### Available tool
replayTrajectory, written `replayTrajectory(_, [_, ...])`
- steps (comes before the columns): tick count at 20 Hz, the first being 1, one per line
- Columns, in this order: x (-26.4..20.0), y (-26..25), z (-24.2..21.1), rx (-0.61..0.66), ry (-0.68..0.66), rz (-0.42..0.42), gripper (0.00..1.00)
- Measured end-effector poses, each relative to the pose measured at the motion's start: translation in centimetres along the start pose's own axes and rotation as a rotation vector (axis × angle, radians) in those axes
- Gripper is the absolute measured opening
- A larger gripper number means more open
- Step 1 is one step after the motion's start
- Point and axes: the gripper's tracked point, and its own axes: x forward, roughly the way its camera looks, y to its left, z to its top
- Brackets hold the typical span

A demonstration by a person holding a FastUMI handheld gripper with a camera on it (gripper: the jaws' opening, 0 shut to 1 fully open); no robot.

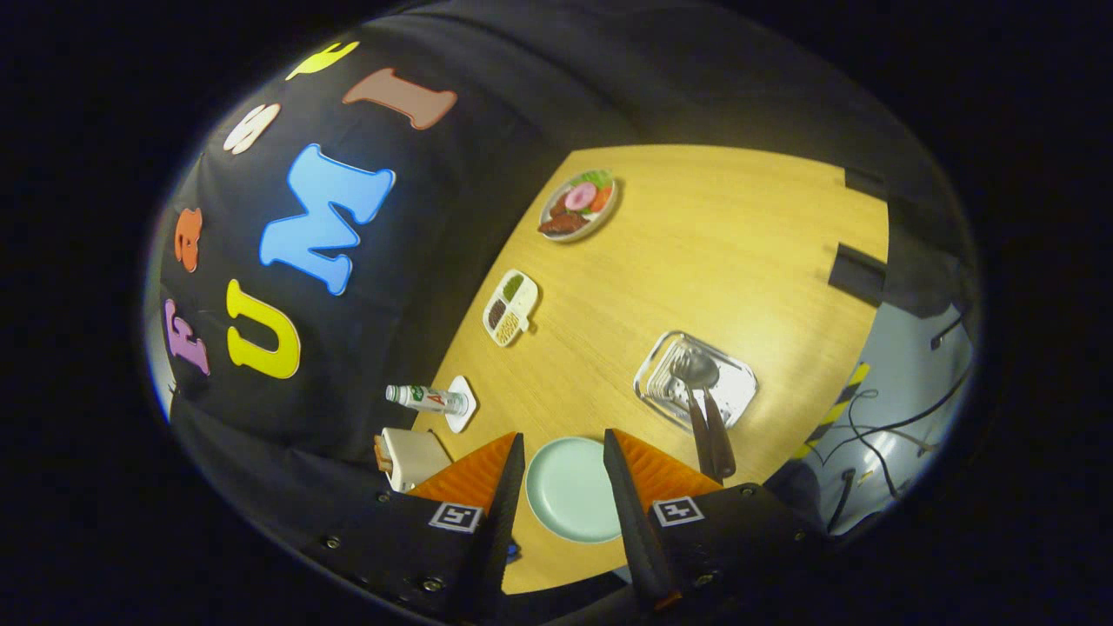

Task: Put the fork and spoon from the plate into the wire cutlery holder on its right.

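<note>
A pale green plate (569, 487) lies bare on the wooden table (713, 252), seen between my two fingers. My gripper (563, 436) is open above it, holding nothing. Beside the plate, past one finger, sits the shiny wire cutlery holder (737, 382). The spoon (698, 369) and the fork (666, 382) lie in it side by side. Their dark brown handles (716, 443) stick out over the holder's rim towards the fingers.
On the table's other side a toaster (410, 456) and a small bottle lying on a white coaster (428, 398) stand by the black cloth wall. Farther off are a divided snack dish (509, 308) and a plate of food (579, 205). Cables (878, 435) lie on the floor past the table edge.
</note>
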Motion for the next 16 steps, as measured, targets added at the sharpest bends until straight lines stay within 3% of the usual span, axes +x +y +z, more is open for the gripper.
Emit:
replayTrajectory(7, [-4.5, 2.9, 7.0, -0.357, -0.374, -0.091, 0.57])
replayTrajectory(14, [-10.0, 6.9, 10.7, -0.656, -0.715, -0.178, 0.57])
replayTrajectory(16, [-11.7, 8.0, 11.3, -0.69, -0.788, -0.184, 0.64])
